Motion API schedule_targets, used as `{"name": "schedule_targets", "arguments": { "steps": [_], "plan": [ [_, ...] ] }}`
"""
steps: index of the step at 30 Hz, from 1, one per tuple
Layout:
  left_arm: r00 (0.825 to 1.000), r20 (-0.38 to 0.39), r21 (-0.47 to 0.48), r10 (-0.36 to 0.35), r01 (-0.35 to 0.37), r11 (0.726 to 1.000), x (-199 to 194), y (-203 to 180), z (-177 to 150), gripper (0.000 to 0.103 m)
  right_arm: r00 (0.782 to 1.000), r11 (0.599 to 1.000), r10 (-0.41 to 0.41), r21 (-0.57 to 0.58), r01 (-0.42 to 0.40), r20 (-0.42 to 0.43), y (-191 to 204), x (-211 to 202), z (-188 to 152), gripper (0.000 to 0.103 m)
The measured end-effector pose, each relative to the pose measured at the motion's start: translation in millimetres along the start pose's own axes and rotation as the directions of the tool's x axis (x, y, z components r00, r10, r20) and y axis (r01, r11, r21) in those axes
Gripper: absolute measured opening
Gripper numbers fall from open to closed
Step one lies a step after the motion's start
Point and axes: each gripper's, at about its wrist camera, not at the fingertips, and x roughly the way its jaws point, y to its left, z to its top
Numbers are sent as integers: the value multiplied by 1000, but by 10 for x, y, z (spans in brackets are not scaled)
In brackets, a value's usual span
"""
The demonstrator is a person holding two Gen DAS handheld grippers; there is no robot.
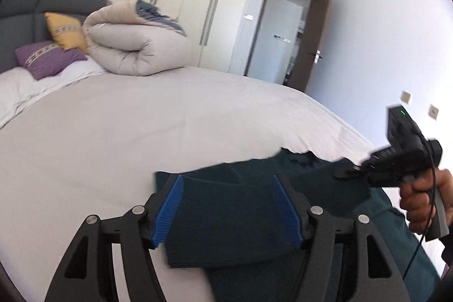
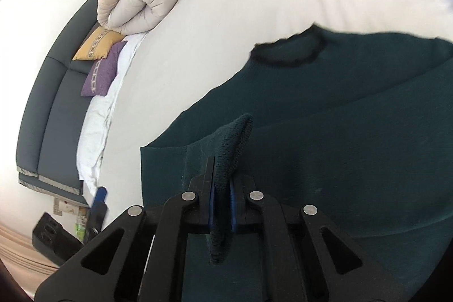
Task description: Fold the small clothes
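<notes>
A dark teal knitted sweater [image 2: 325, 132] lies spread on the pale grey bed sheet [image 1: 141, 126], near the bed's edge, its neckline [image 2: 286, 53] pointing toward the middle of the mattress. The right gripper [image 2: 222, 205] is clamped on a ribbed edge of the knit, probably a cuff or hem, and the pinched fabric stands up between its blue pads [image 2: 232, 205]. The left gripper [image 1: 226, 208] hangs above the sweater with its jaws spread wide and nothing between them; one folded-over panel of cloth lies beneath it. The folding looks to be at an early to middle stage: one flap seems turned in, while the body is largely flat and unfolded. The remaining sides and the final halving appear undone. A rolled beige quilt [image 1: 133, 41] sits well apart by the headboard.
</notes>
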Motion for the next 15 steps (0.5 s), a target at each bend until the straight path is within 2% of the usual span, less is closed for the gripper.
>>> {"name": "schedule_targets", "arguments": {
  "steps": [2,5,6,8,10,15],
  "plan": [
    [999,-54,-131,3,-10,991,145,417,62,64,997,998,-70,-4,71,24,-122,-178,133,6],
    [992,-122,-245,-27,-3,970,380,809,42,37,987,988,-154,19,153,53,-375,-360,282,7],
    [990,-135,-259,-35,-1,966,446,846,23,37,983,984,-176,29,175,59,-474,-398,316,7],
    [986,-154,-264,-57,14,965,575,814,-3,36,976,977,-210,46,207,61,-654,-453,354,6],
    [980,-180,-253,-87,40,967,655,705,-62,31,967,968,-247,50,245,56,-769,-460,396,6],
    [964,-233,-157,-129,94,983,763,366,-145,31,952,953,-301,61,297,64,-1089,-463,543,6]
  ]
}}
